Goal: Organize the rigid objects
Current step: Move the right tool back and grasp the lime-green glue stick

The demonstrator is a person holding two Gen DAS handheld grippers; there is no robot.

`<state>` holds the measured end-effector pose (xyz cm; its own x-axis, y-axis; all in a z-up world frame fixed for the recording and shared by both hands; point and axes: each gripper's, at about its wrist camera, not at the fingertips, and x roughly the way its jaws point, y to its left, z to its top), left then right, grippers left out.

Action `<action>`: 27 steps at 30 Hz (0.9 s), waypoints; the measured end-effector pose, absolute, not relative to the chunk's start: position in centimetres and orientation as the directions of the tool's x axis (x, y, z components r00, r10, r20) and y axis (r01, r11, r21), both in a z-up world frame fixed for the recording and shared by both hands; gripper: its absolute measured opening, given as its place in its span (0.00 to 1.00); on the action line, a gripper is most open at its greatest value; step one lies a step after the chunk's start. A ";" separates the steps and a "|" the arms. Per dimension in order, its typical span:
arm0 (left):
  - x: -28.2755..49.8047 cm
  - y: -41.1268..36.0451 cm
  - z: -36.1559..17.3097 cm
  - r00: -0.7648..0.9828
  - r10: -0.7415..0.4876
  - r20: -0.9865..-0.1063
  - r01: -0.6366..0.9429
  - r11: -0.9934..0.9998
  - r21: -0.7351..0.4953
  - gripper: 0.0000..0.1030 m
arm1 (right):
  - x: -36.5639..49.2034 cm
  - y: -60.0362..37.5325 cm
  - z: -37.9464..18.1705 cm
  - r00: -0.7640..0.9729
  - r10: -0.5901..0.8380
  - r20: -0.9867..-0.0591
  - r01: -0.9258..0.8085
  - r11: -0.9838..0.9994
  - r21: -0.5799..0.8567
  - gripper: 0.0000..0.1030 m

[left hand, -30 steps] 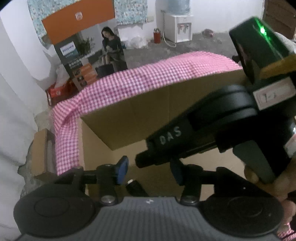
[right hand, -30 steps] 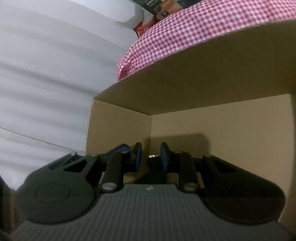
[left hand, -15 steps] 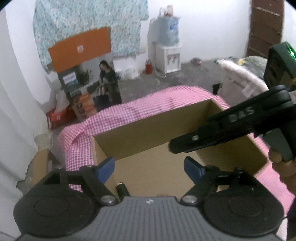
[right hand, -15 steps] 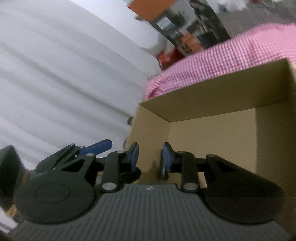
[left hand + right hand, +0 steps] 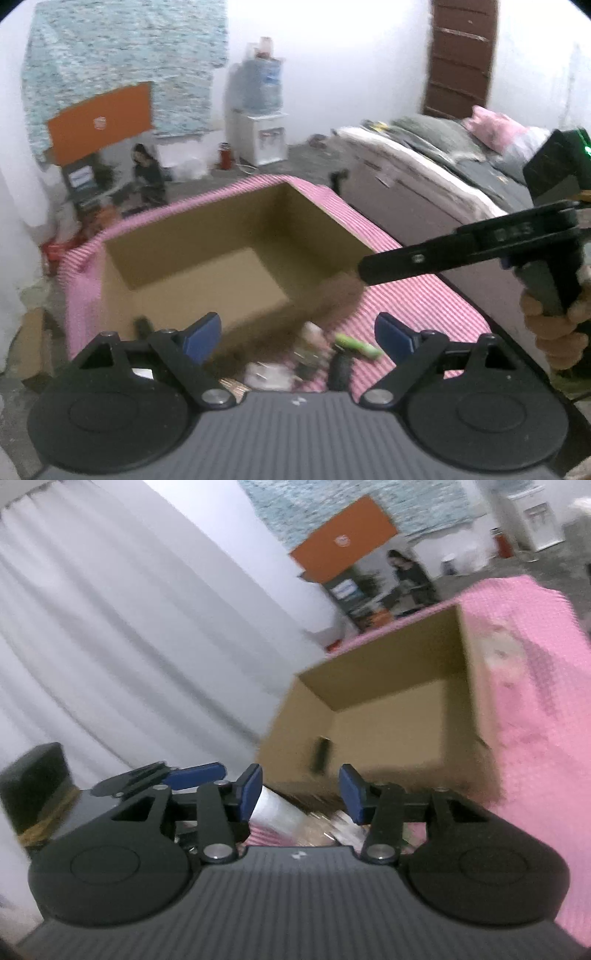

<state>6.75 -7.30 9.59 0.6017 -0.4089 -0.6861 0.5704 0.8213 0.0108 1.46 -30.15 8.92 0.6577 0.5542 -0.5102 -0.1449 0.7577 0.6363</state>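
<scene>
An open cardboard box (image 5: 325, 236) stands on a table draped in pink checked cloth (image 5: 424, 302). One small dark object (image 5: 320, 754) lies inside the box. My left gripper (image 5: 299, 334) hangs in front of the box, its jaws opening wide with nothing between them. Below it on the cloth lie a green item (image 5: 356, 344), a black item (image 5: 340, 365) and a white item (image 5: 264, 373), all blurred. My right gripper (image 5: 301, 794) is back from the box (image 5: 388, 716), jaws opening and empty, above a silvery cylinder (image 5: 279, 812).
A bed (image 5: 443, 166) with grey bedding runs along the right of the table. White curtains (image 5: 110, 635) hang at the left. A water dispenser (image 5: 260, 125) and an orange board (image 5: 103, 120) stand at the far wall. A hand (image 5: 554, 328) holds the right gripper's handle.
Both grippers have drawn back and up out of the box, and both pairs of jaws have widened. The loose items on the cloth in front of the box have come into view.
</scene>
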 end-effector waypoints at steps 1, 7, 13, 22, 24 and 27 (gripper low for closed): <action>6.1 -8.2 8.5 0.594 -0.415 -0.690 0.586 0.810 0.017 0.88 | 0.8 -30.4 8.1 0.661 0.533 -0.528 -0.127 0.773 0.621 0.44; 4.5 -13.4 2.3 0.570 -0.384 -0.726 0.640 0.762 0.099 0.82 | -0.7 -30.6 2.5 0.630 0.377 -0.679 -0.033 0.886 0.462 0.44; 5.6 -16.9 -2.0 0.551 -0.344 -0.761 0.659 0.738 0.144 0.60 | 2.3 -29.8 -1.0 0.577 0.321 -0.751 -0.047 0.931 0.362 0.38; 7.2 -17.0 -4.6 0.479 -0.347 -0.807 0.671 0.737 0.081 0.39 | 6.7 -28.7 -5.3 0.463 0.333 -0.821 -0.076 0.938 0.338 0.14; 7.3 -17.0 -4.8 0.469 -0.354 -0.809 0.674 0.736 0.069 0.39 | 6.7 -28.8 -5.4 0.463 0.337 -0.820 -0.070 0.936 0.345 0.14; 7.2 -17.0 -4.8 0.461 -0.363 -0.810 0.682 0.729 0.061 0.40 | 6.1 -29.3 -5.5 0.462 0.344 -0.817 -0.041 0.929 0.368 0.14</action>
